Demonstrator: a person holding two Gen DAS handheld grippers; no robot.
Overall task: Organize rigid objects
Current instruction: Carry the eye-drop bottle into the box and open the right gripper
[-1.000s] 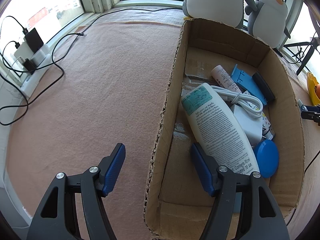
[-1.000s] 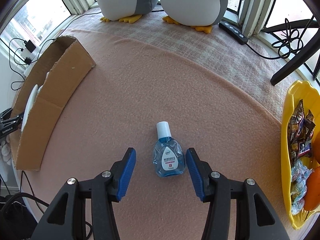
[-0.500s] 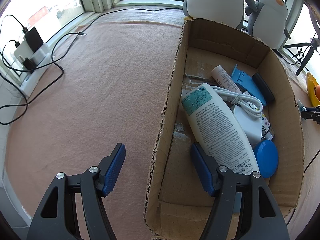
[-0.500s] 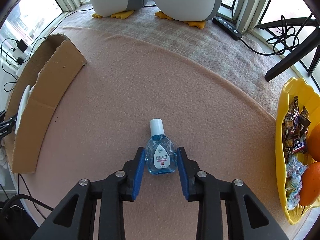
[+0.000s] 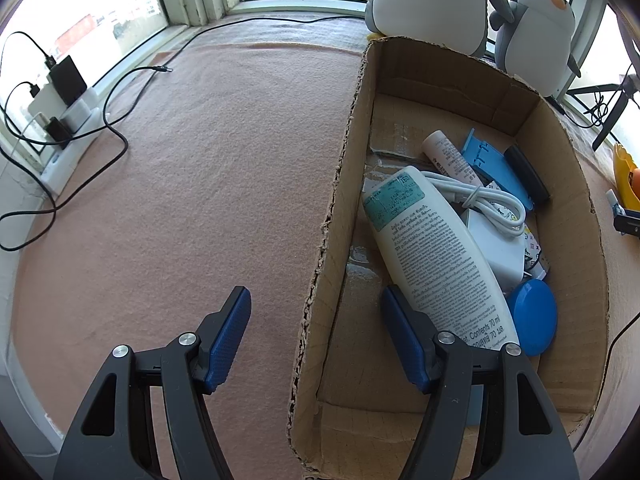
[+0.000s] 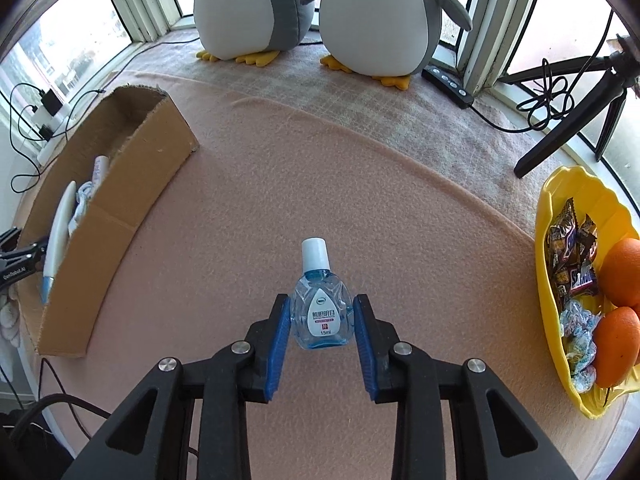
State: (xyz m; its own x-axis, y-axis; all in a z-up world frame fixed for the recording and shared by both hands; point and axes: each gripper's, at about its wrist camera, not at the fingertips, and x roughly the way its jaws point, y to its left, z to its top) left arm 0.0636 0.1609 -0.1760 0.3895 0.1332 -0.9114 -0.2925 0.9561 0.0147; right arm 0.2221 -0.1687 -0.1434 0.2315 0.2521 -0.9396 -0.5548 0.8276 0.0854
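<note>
My right gripper (image 6: 322, 300) is shut on a small blue eye-drop bottle (image 6: 320, 316) with a white cap, held just above the pink cloth with the cap pointing away from me. The cardboard box (image 6: 120, 208) lies to its left. In the left wrist view that cardboard box (image 5: 452, 80) holds a white lotion bottle (image 5: 436, 256), a white cable (image 5: 488, 200), a blue round lid (image 5: 532, 316) and other small items. My left gripper (image 5: 315, 294) is open and hangs over the box's near left wall, one finger outside and one inside, touching nothing.
A yellow bowl (image 6: 546, 292) of sweets and oranges sits at the right. Two plush penguins (image 6: 376, 12) stand at the back by the window. A black tripod (image 6: 568, 132) stands at the back right. A power strip (image 5: 64, 120) with cables lies at the left edge.
My right gripper's jaws closed onto the eye-drop bottle, then rose a little with it. The left gripper has not moved.
</note>
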